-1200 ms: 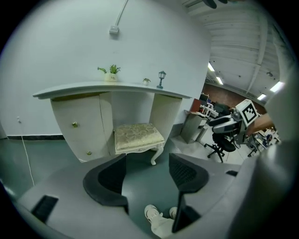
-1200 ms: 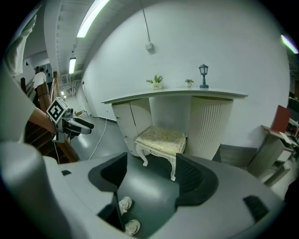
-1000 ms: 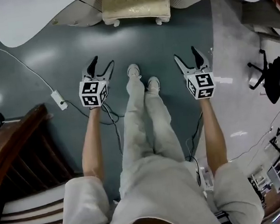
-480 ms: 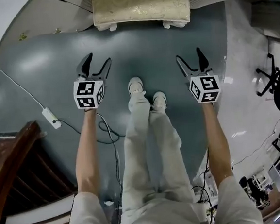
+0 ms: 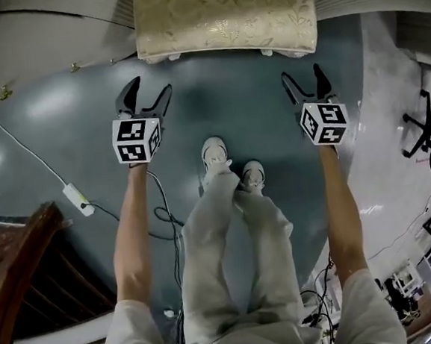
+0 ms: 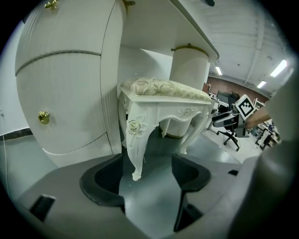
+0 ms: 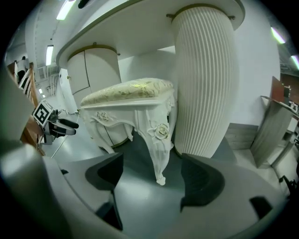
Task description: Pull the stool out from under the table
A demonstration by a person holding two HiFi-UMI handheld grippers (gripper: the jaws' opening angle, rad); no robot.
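Observation:
The white carved stool [image 5: 224, 13] with a cream patterned cushion stands at the top of the head view, partly under the white table [image 5: 53, 24]. My left gripper [image 5: 150, 87] hovers just short of the stool's front left leg [image 6: 135, 149]. Its jaws are opening, and the leg shows ahead in the gap, untouched. My right gripper [image 5: 302, 74] is in front of the front right leg [image 7: 161, 154]. Its jaws are opening too, with nothing pressed between them. A fluted table pedestal [image 7: 205, 79] rises right behind that leg.
A curved white cabinet [image 6: 70, 84] of the table stands left of the stool. A dark wooden chair [image 5: 27, 251] is at the lower left. A white cable with an adaptor [image 5: 75, 198] lies on the grey floor. An office chair [image 5: 429, 126] stands at the right. The person's feet [image 5: 230, 162] are between the grippers.
The person has stepped forward, so the stool looms larger and nearer. Both grippers have advanced towards its front legs, and their jaws stand a little wider.

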